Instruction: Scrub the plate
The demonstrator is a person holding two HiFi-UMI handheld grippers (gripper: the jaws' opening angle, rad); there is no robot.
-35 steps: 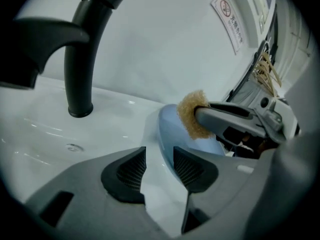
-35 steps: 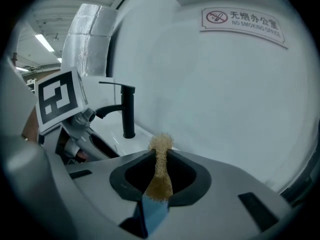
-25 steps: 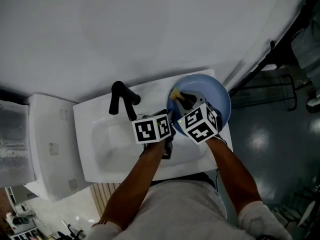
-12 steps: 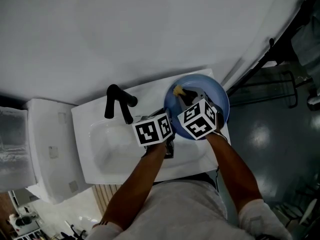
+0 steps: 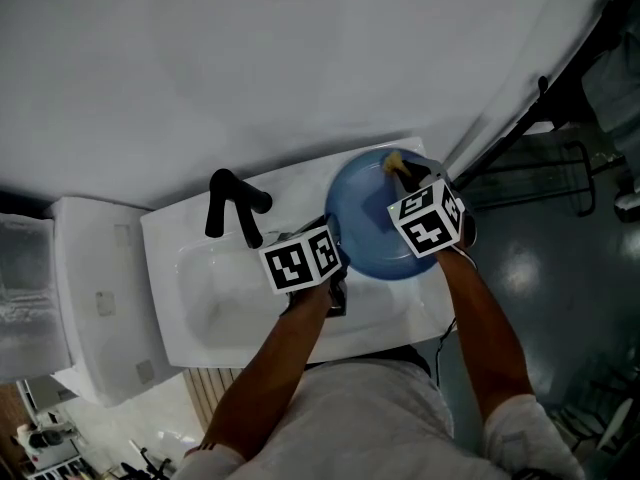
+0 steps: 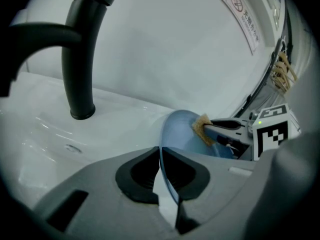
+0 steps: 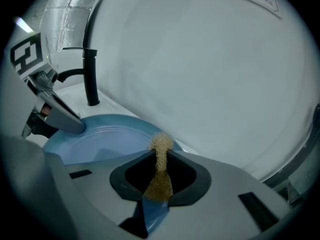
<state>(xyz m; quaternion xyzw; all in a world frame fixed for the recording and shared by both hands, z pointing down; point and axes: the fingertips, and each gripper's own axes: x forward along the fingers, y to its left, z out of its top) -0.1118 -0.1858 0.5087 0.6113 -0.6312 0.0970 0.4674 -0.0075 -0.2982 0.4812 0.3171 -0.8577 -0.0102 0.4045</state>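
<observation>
A blue plate (image 5: 368, 220) is held tilted over the right end of the white sink (image 5: 215, 293). My left gripper (image 5: 338, 256) has the plate's near left rim between its jaws, which are still closing; in the left gripper view the thin rim (image 6: 165, 154) is pinched between the pads of that gripper (image 6: 162, 168). My right gripper (image 5: 405, 173) is shut on a tan sponge (image 5: 392, 160) at the plate's far right edge. In the right gripper view the sponge (image 7: 161, 151) sticks up between the pads over the plate (image 7: 100, 139).
A black faucet (image 5: 235, 206) stands at the back of the sink, left of the plate. A white curved wall rises behind. A white fixture (image 5: 100, 298) sits to the left, and dark floor (image 5: 540, 268) lies to the right.
The right gripper with the sponge has moved from the plate's middle to its far right edge. The plate has tilted up and shifted slightly left. The left gripper has stayed at the rim.
</observation>
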